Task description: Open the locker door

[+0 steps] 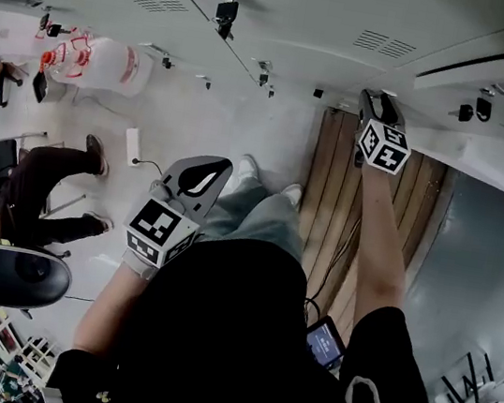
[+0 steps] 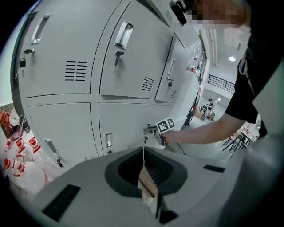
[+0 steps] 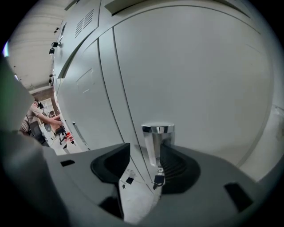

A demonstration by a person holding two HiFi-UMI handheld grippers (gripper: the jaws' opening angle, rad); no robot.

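- Facing a bank of grey metal lockers (image 2: 128, 66); counting five doors clearly in the left gripper view, three above and two below, with three sets of vent slots (image 2: 75, 71).
- Reaching the right tongs (image 3: 143, 155) to the locker door (image 3: 191, 80) in the lower row, further along than those five; door lying flush and shut.
- Holding the right tongs' jaws apart around the one chrome handle (image 3: 157, 139), with the handle just beside the right jaw's pad and a gap showing on the other side.
- Dangling under that handle, one small key (image 3: 158, 179).
- Holding the left tongs (image 2: 143, 164) well apart from the lockers, jaws pressed together and gripping nothing.
- Carrying one marker cube (image 1: 382, 144) on each tongs, two in all, printed with black-and-white square patterns.
- Resting by the lockers, a white plastic bag (image 1: 98, 62) with red print too small to read.
- Sitting at the left of the head view, one other person (image 1: 37, 181), beside a black chair (image 1: 17, 274).
- Running under the right arm, wooden slats (image 1: 325, 217).
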